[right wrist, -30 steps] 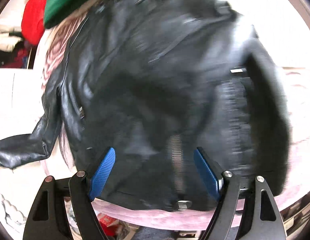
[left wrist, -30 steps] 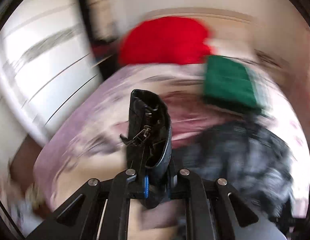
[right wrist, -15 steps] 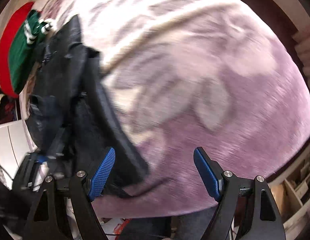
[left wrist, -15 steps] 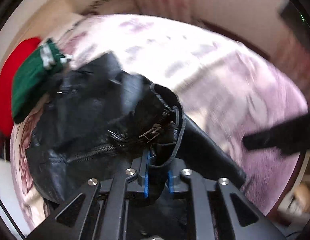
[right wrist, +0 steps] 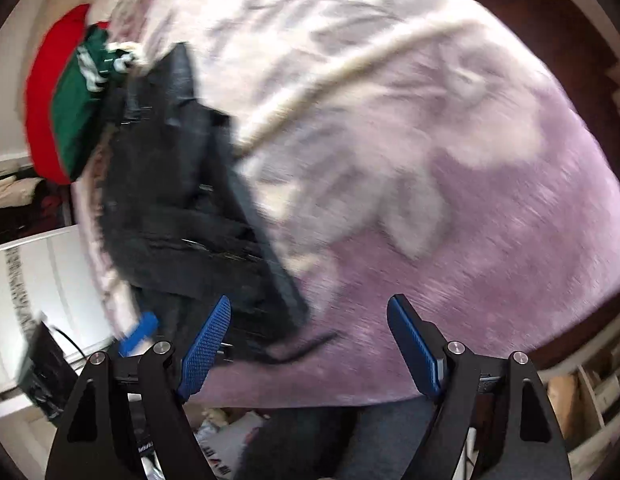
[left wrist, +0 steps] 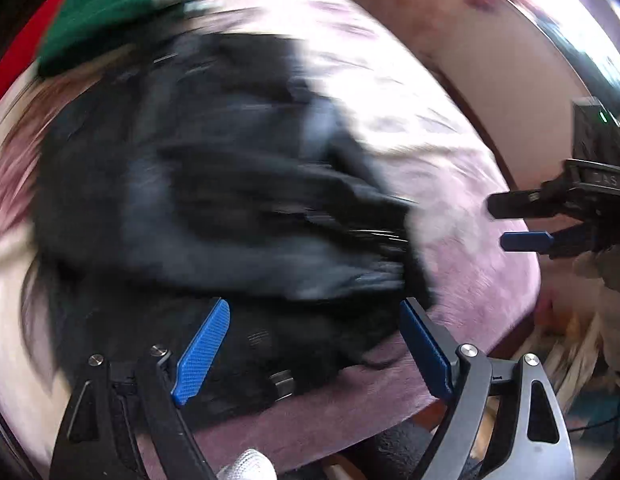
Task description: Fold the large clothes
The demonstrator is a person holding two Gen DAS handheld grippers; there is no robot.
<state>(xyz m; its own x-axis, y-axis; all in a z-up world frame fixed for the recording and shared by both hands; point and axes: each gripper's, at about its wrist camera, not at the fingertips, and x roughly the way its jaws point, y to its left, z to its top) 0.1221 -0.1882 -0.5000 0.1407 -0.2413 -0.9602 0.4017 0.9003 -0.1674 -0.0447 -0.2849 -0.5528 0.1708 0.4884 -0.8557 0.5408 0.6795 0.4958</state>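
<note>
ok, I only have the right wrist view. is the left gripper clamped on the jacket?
Observer: No. The left gripper has its jaws opening, and its pads stand clear of the jacket, which lies on the bed below them.
Operator: How does my right one look from there?
Observer: The right gripper is off to the jacket's side over the bed, fingers apart, nothing between them.
Operator: Anything at the jacket's near edge?
Observer: A metal buckle shows there, close to the bed's edge. The rest is too blurred to read.
</note>
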